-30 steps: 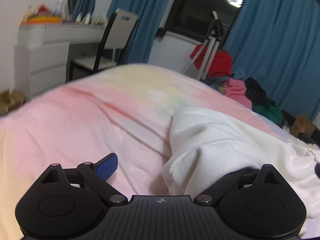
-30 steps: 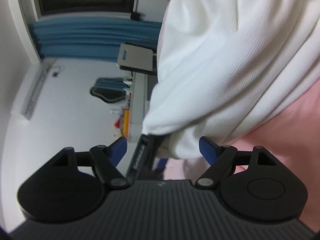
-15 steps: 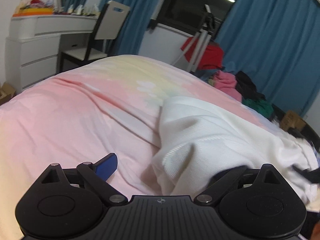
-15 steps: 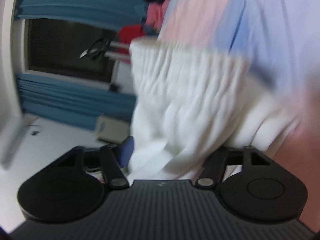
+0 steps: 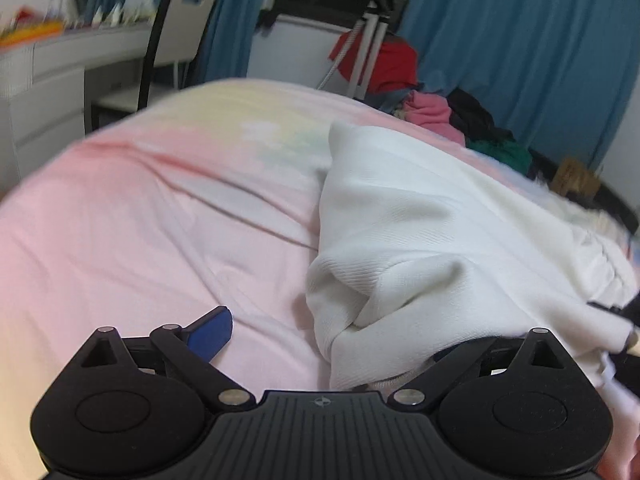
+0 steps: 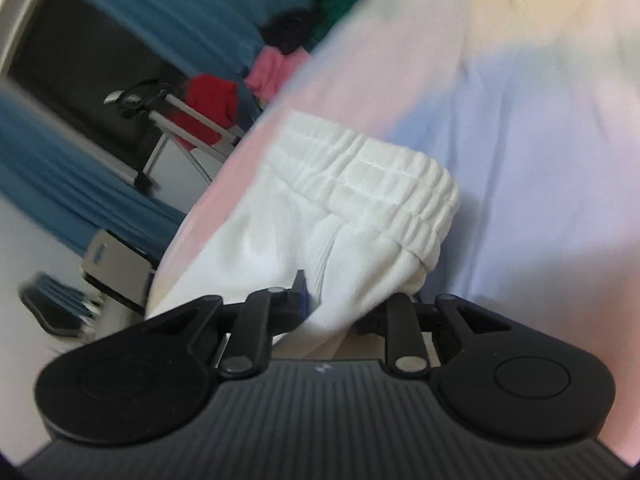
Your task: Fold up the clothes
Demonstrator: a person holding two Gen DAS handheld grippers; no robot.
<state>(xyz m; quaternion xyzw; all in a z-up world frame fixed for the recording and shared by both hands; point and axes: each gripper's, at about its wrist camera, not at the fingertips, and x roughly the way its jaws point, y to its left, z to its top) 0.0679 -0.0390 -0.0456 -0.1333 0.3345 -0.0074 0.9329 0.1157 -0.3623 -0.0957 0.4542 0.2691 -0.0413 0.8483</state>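
A white garment with an elastic waistband [image 6: 360,184] lies on the pink and pastel bed sheet [image 5: 160,220]. In the left wrist view the white garment [image 5: 420,240] is bunched in folds to the right. My left gripper [image 5: 332,344] is open; its blue left pad [image 5: 210,334] is bare and the cloth drapes over the right finger. My right gripper [image 6: 340,304] is shut on the white cloth just below the waistband, with the fabric pinched between its fingers.
A pile of red, pink, black and green clothes [image 5: 436,108] lies at the far edge of the bed. A tripod [image 5: 368,28], a chair [image 5: 176,32] and a white desk [image 5: 48,80] stand by the blue curtains [image 5: 520,40].
My right gripper has swung round and closed on the garment near the waistband. The left gripper has stayed open and shifted slightly; the garment's fold has moved.
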